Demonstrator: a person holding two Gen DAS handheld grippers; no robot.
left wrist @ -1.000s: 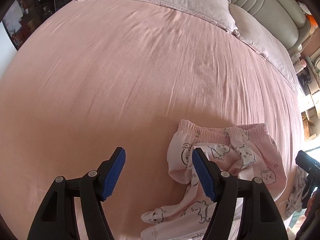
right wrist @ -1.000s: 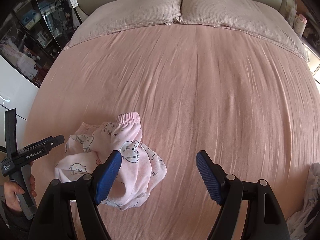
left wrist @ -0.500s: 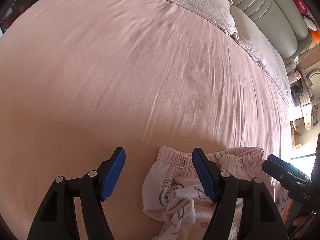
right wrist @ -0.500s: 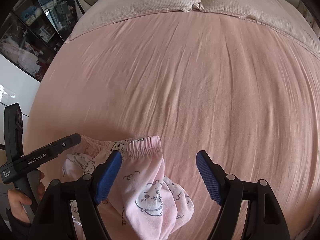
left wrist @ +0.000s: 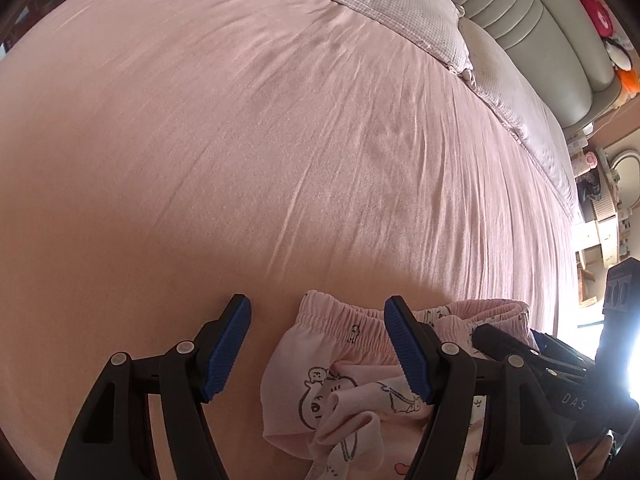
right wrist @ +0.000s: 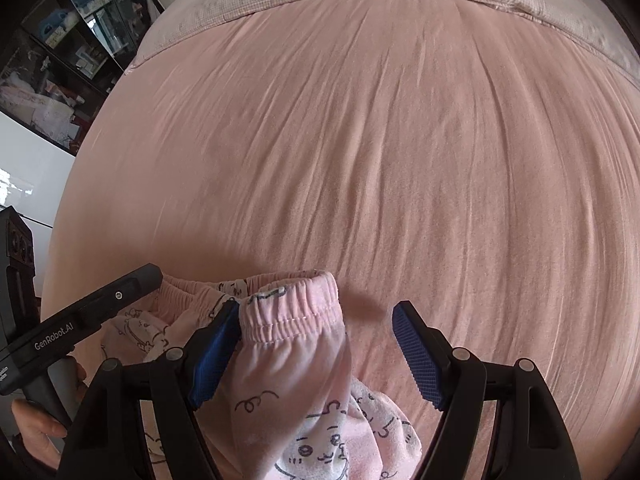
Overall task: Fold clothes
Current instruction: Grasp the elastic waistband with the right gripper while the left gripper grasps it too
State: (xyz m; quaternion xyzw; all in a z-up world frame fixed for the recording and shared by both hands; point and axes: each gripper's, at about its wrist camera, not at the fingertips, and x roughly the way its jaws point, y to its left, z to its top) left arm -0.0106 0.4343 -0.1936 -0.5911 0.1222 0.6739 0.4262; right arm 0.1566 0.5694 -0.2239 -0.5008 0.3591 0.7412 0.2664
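I see my left gripper (left wrist: pixel 318 346) wide apart, with nothing pinched. The pink pants (left wrist: pixel 344 384) lie crumpled on the bed (left wrist: pixel 240 160), their stretchy waistband partly between its fingers. My right gripper (right wrist: pixel 316 354) is wide apart too, and the other end of the waistband sits between its fingers, touching the left one.

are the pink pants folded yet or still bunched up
Bunched up: the pink pants lie crumpled on the bed, waistband wavy, legs heaped.
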